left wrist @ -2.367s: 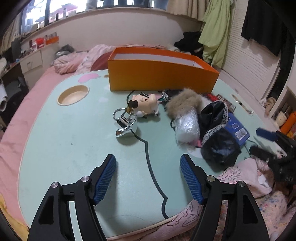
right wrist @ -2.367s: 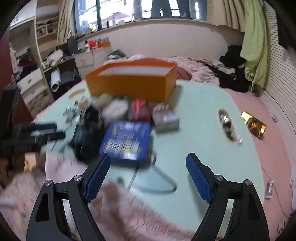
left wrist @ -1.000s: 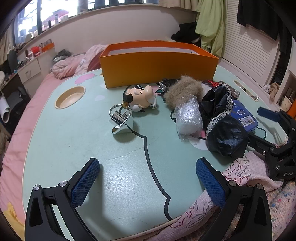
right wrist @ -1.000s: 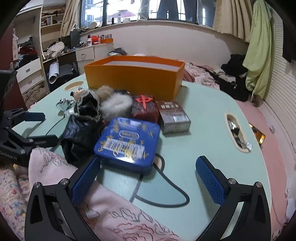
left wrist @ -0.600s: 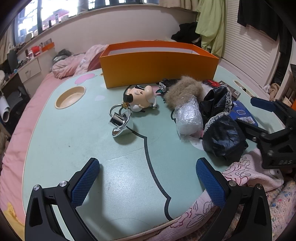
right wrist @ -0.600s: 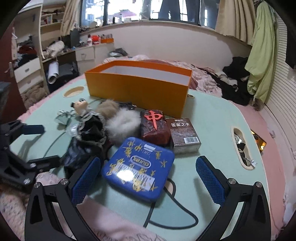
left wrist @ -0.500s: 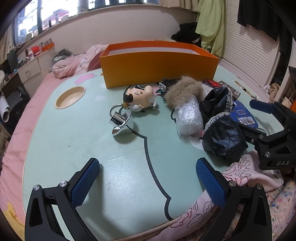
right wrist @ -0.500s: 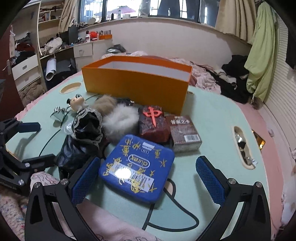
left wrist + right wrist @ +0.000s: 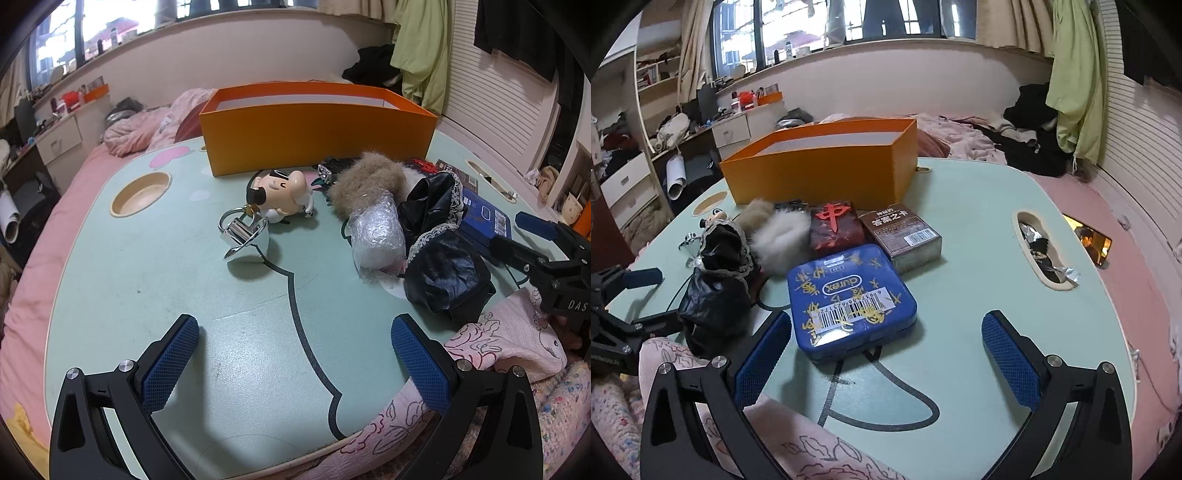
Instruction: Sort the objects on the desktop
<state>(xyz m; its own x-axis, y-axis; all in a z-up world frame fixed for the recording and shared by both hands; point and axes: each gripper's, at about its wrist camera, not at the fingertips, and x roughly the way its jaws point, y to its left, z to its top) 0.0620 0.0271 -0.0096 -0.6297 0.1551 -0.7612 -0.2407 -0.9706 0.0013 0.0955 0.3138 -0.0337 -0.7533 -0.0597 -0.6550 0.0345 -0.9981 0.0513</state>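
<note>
Both tools, left (image 9: 294, 354) and right (image 9: 886, 349), stand wide and empty, the right one low over the blue tin (image 9: 849, 295) lying on the surface (image 9: 964, 258) before the orange box (image 9: 827, 162); risk: tin's flat lid may slip from pads.

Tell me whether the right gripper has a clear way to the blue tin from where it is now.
Probably yes. The right gripper is open and the blue tin lies flat on the table just ahead, between the jaws' line, with nothing over it. The black pouch sits close beside the left jaw and might get brushed.
</note>
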